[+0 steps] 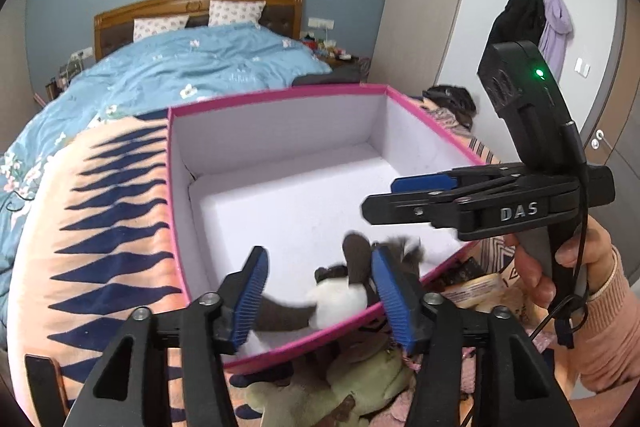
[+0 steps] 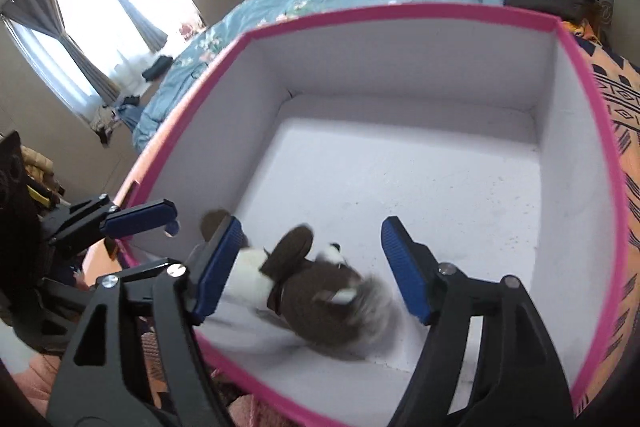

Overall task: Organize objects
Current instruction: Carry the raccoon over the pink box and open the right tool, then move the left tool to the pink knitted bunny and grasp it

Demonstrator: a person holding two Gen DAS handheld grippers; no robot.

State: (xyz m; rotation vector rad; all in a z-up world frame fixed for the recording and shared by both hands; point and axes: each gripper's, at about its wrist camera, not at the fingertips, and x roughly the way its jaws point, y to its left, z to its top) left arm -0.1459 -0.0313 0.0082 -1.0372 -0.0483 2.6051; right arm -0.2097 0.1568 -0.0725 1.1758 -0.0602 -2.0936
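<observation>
Step in hand: drop-off. Plush toy (image 2: 312, 291) lies blurred on the floor of the pink box (image 2: 400, 17), near corner; nothing else inside. Left hand-held gripper (image 1: 320, 291) and right hand-held gripper (image 2: 310, 267) both have pads apart, neither pressing on the toy. Box sits on the bed (image 1: 120, 211). Next, likely: lift clear, fetch the green plush (image 1: 360, 383) lying just outside the box.

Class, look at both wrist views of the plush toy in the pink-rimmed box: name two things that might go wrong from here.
1. The brown-and-white plush toy looks blurred, apparently tumbling near the box's near wall; it may settle awkwardly against it.
2. The right gripper and left gripper, both open, crowd the same corner and might collide or snag the pink rim.
</observation>
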